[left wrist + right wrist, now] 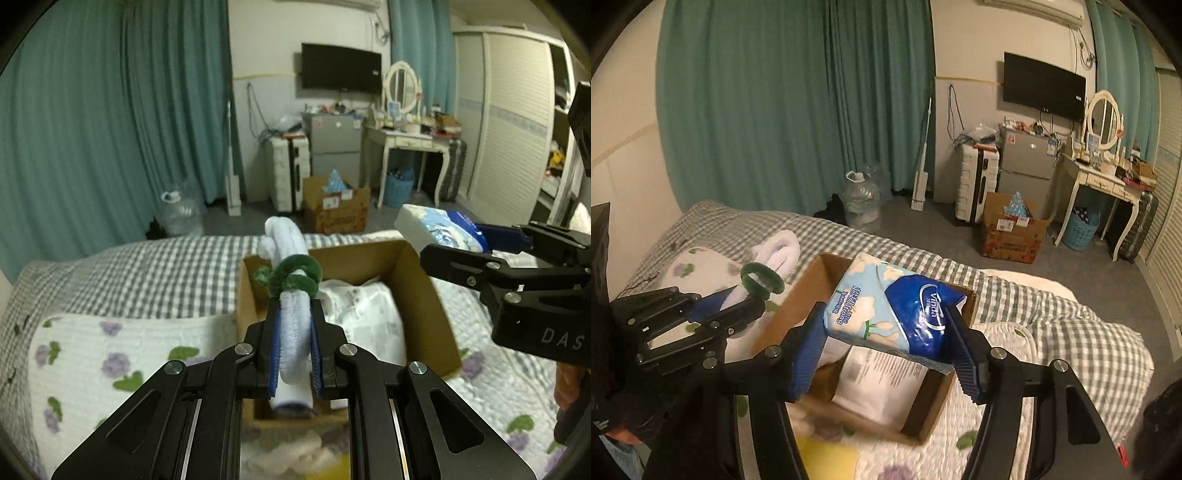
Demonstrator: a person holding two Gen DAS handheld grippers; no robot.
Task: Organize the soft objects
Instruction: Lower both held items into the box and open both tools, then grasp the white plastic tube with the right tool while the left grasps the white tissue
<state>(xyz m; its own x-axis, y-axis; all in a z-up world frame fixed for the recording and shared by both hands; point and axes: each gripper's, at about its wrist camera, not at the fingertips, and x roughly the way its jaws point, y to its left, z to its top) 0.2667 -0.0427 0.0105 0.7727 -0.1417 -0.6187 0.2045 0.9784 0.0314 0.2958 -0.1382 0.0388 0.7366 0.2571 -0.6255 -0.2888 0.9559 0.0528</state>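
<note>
The left gripper [294,345] has its blue-padded fingers [274,354] drawn close together on a white plush toy [291,325], which fills the narrow gap between them. The toy's long axis runs forward along the fingers and rises away from the camera, its rounded white end topmost; a dark green fuzzy ring [293,275] wraps it just past the fingertips. In the right wrist view the same toy [777,251] juts up and to the right out of that gripper [724,301], beside the near-left wall of the box.

The right gripper [886,343] is spread wide, its fingers [809,347] pressed against the two ends of a tissue pack [892,314] in pale blue and dark blue wrap printed "Vinda". The pack lies crosswise between the fingers, its long axis running left to right and tilted down toward the right. It hangs over the open cardboard box [964,306], above a white plastic-wrapped package [882,384] that lies inside and takes up most of the floor. From the left wrist view the pack [439,229] sits above the box's far right corner [402,251].

The box rests on a white quilt with purple flowers [110,354], laid over a grey checked bedsheet [155,273]. Beyond the bed stand teal curtains [110,129], a wall television [340,68], a small fridge [334,142], a white dressing table [406,144] and a second carton [336,206] on the floor.
</note>
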